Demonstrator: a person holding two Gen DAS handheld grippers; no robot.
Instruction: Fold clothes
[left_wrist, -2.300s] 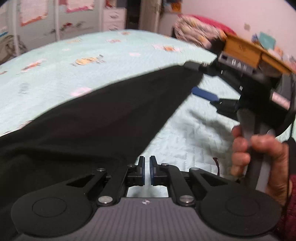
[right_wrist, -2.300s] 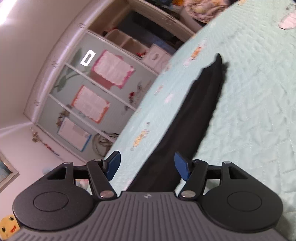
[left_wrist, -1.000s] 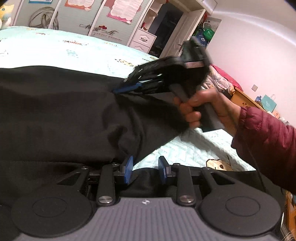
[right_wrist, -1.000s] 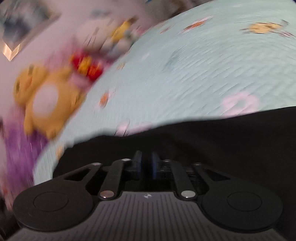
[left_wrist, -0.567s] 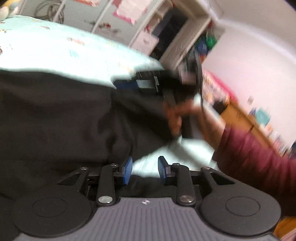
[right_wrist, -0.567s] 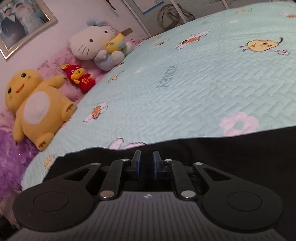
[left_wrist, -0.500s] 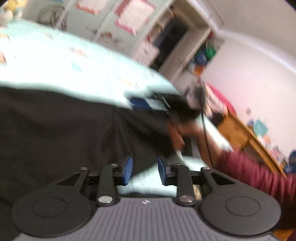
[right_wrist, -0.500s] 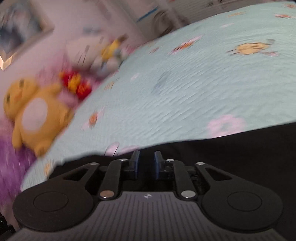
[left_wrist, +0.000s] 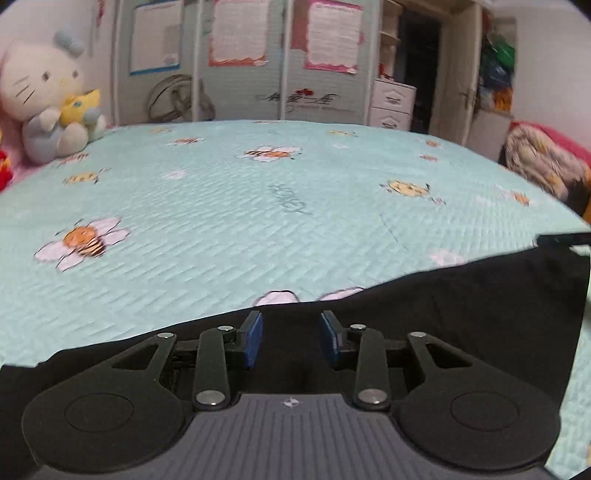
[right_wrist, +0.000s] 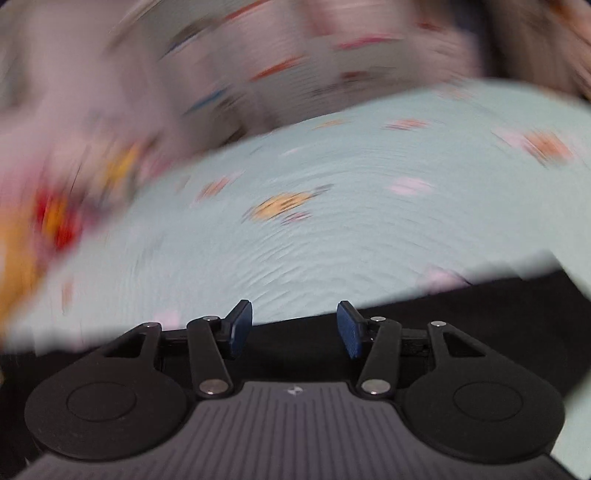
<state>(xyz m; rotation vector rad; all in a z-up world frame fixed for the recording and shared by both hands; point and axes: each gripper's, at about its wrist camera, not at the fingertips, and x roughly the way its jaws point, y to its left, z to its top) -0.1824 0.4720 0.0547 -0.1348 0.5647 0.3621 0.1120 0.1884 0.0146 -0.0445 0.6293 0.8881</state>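
A black garment (left_wrist: 461, 302) lies flat along the near side of a pale green quilted bed (left_wrist: 258, 206). My left gripper (left_wrist: 291, 341) hovers over the garment's far edge, its jaws opening, the blue pads apart and pressing on nothing. In the blurred right wrist view my right gripper (right_wrist: 293, 328) is also opening, its pads wide apart above the black garment (right_wrist: 480, 314), which lies under them without being pinched. At the right edge of the left wrist view, a dark tip of the other tool (left_wrist: 565, 238) shows.
A white cat plush (left_wrist: 48, 96) sits at the bed's far left corner. Wardrobe doors with posters (left_wrist: 240, 55) stand behind the bed, with a white drawer unit (left_wrist: 391, 105) and a doorway to the right. A patterned bundle (left_wrist: 543, 162) lies at the far right.
Both grippers have let go of the black garment and their jaws have spread. Both views swung toward the bed's far side; the right hand left the left wrist view.
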